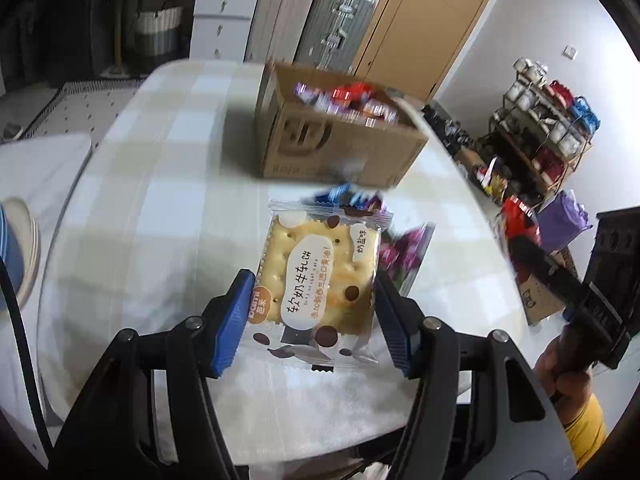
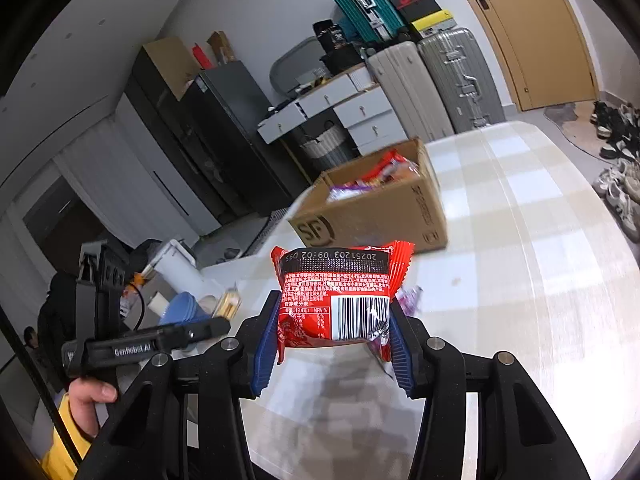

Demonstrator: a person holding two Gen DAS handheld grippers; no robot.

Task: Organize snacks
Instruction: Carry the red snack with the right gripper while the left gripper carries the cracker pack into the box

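Note:
My left gripper point(image 1: 314, 300) is shut on a clear cracker packet point(image 1: 320, 268) with brown dots, held above the checked tablecloth point(image 1: 160, 184). Beyond it lie a few loose purple and blue snack packets point(image 1: 404, 252). My right gripper point(image 2: 334, 316) is shut on a red snack packet point(image 2: 340, 292), barcode side up, lifted off the table. An open cardboard box point(image 1: 340, 148) holding several snacks stands at the far side of the table; in the right wrist view the box point(image 2: 376, 216) sits ahead of the red packet. The other gripper point(image 2: 152, 344) and a hand show at the left.
Stacked bowls point(image 1: 18, 248) sit at the table's left edge. A blue cup point(image 2: 184, 308) and a white bottle point(image 2: 180, 268) stand to the left. Suitcases point(image 2: 452, 80), white drawers point(image 2: 352, 112) and a door point(image 2: 532, 28) line the far wall. Shoes point(image 2: 620, 160) and a rack point(image 1: 544, 128) crowd the floor.

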